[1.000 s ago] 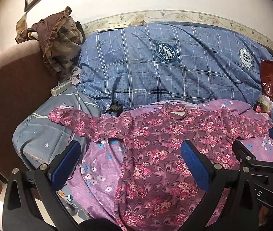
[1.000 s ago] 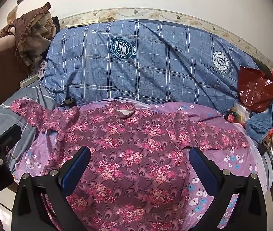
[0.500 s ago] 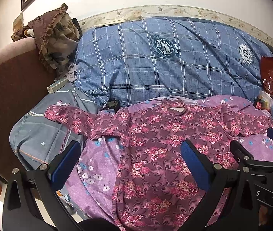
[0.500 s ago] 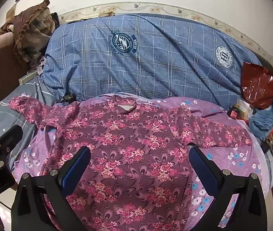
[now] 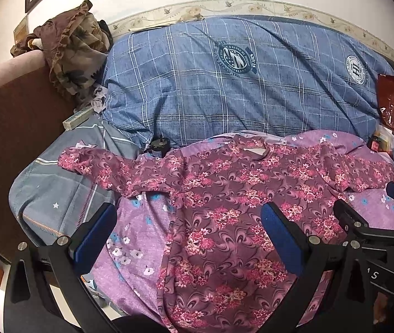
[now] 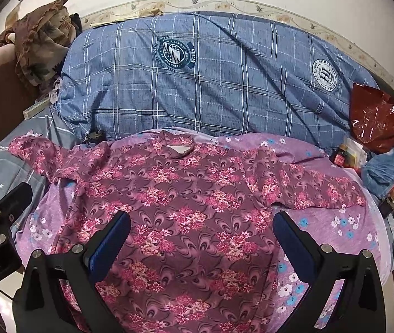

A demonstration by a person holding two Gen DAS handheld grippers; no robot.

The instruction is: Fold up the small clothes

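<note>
Left hand-held gripper [image 5: 188, 230], fingers spread wide and holding nothing, hovers above the lower left part of a floral maroon long-sleeved top [image 5: 238, 208]; its blue pads [image 5: 95, 231] flank the garment's left side seam. Right hand-held gripper [image 6: 201, 238], likewise spread and empty, hangs over the lower middle of the same top [image 6: 186, 208], one pad at each side of the body panel. The top lies flat and face up just ahead of both grippers, neckline away from them, sleeves stretched out to either side. Beneath it lies a purple flowered sheet [image 6: 321, 222], which shows beyond the garment's edges. To the left of the left gripper, the left sleeve end rests on a grey starred pillow [image 5: 50, 191]. Farther ahead, beyond the neckline, a blue checked quilt [image 6: 224, 83] with round crests stretches along the wall. At the far left, a brown ruffled cloth [image 5: 72, 47] is heaped on the headboard. To the far right of the right gripper sit a dark red plastic bag [image 6: 374, 116] and a crumpled blue denim garment [image 6: 388, 169].
</note>
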